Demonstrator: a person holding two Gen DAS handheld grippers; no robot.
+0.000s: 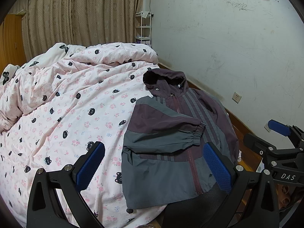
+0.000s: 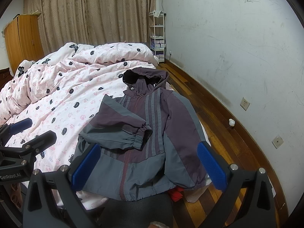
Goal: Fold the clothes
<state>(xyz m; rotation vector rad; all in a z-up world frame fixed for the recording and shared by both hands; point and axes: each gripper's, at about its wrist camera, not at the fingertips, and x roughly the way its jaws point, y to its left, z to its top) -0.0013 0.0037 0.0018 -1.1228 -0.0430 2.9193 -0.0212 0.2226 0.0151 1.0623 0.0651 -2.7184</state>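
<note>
The jacket (image 2: 152, 133) is dusky purple with grey panels, triple grey stripes and a maroon zip. The duvet (image 1: 66, 104) is pale pink, strewn with roses and black bear faces. Curtains (image 2: 95, 13) are tan; each hand-held gripper's pads (image 2: 211, 164) are blue.

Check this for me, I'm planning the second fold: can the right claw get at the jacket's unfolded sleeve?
Probably yes. The right claw is open, and that sleeve lies flat along the bed's edge with nothing on it; the other sleeve is folded across the jacket's chest.
</note>
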